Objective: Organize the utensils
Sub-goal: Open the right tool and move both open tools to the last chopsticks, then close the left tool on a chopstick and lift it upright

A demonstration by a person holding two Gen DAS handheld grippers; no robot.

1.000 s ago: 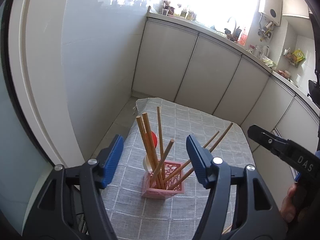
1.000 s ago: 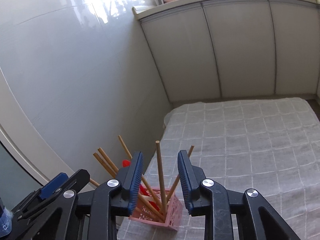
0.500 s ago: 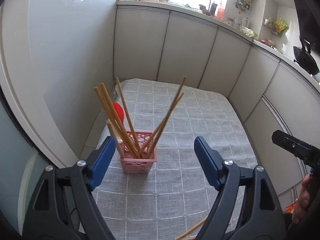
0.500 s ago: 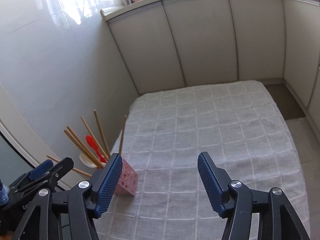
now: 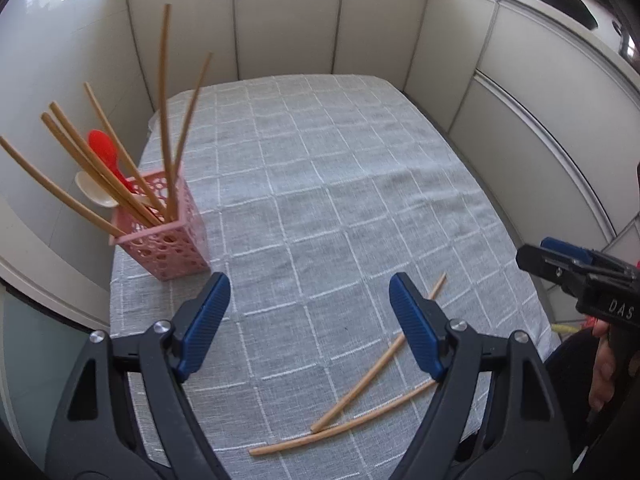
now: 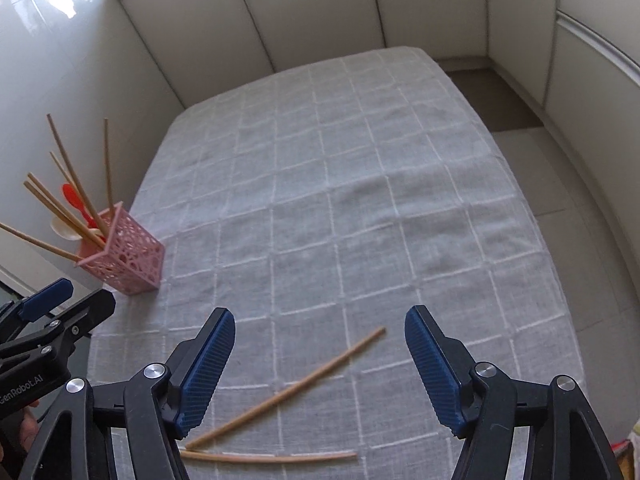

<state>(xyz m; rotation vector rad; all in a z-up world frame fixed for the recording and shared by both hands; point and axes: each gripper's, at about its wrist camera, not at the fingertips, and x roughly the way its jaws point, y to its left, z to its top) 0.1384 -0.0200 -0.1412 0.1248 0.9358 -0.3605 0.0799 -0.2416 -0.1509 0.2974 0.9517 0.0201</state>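
Your left hand-held gripper (image 5: 310, 320) hung wide open, blue pads apart with nothing between them, low in the left wrist view over the checked cloth (image 5: 320, 184) on the worktop. Your right hand-held gripper (image 6: 320, 368) was spread just as wide in its own view, empty too, and it also showed at the right edge of the left view (image 5: 576, 272).

The pink basket (image 5: 168, 232) stood upright at the left of the left view, near the cloth's left edge. It held a bundle of chopsticks (image 5: 120, 168) fanning up and to the left, with two standing nearly vertical. A red spoon (image 5: 104, 150) and a white spoon (image 5: 92, 190) poked out on the basket's far-left side. In the right view the same basket (image 6: 132, 256) sat at middle left.

Two loose chopsticks (image 5: 360, 392) lay flat on the cloth at lower centre-right of the left view, well apart from the basket. They formed a narrow V, their near ends close together, and the upper one ran partly behind your left gripper's right pad. In the right view that pair (image 6: 288, 396) lay at the bottom of the frame, one angled up to the right between your open pads, the other almost level below it.
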